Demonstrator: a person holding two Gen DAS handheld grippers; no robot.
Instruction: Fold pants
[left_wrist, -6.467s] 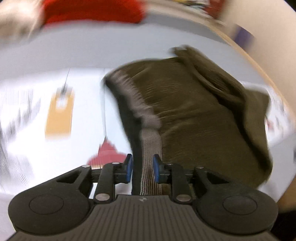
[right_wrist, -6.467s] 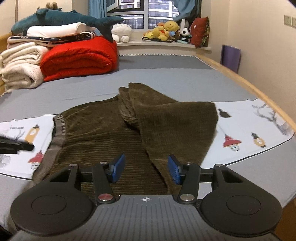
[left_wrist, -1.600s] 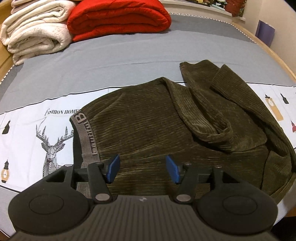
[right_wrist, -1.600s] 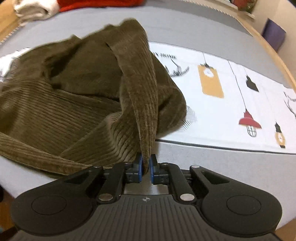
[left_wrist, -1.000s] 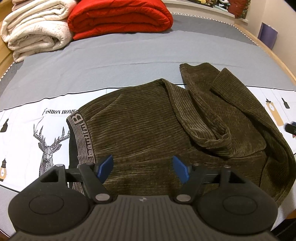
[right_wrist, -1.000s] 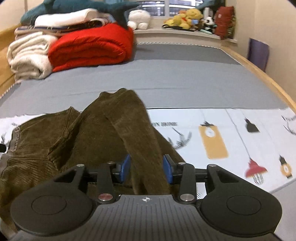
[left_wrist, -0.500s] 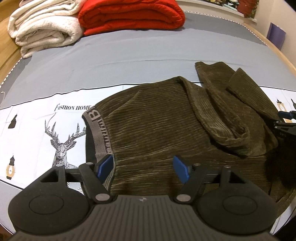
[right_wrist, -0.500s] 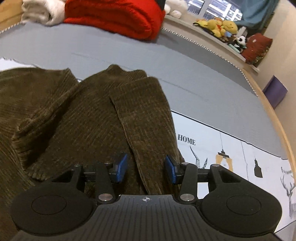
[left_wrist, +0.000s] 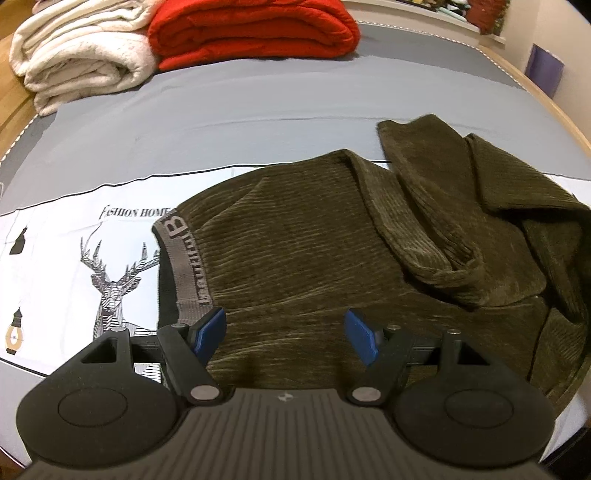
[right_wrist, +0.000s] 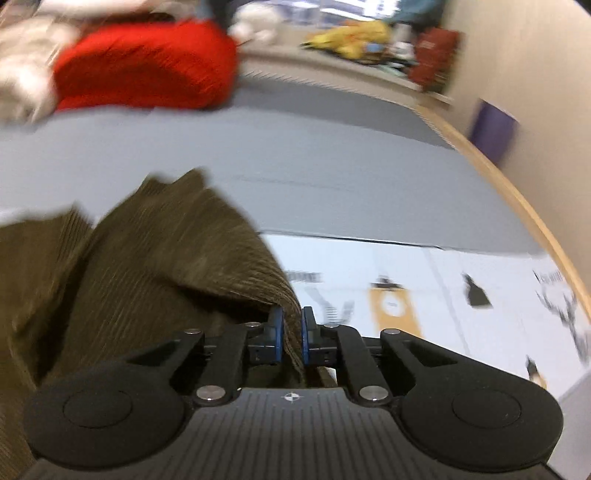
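Since half a second ago, the right claw (right_wrist: 290, 334) has gone from standing apart over a pant leg to closing, its pads pinching a fold of that leg. On the bed (left_wrist: 258, 99), the olive corduroy pants (left_wrist: 295, 251) lie partly folded across the printed white sheet (left_wrist: 55, 258). Spread wide and empty, the left claw (left_wrist: 286, 334) hovers by the grey waistband (left_wrist: 184, 258).
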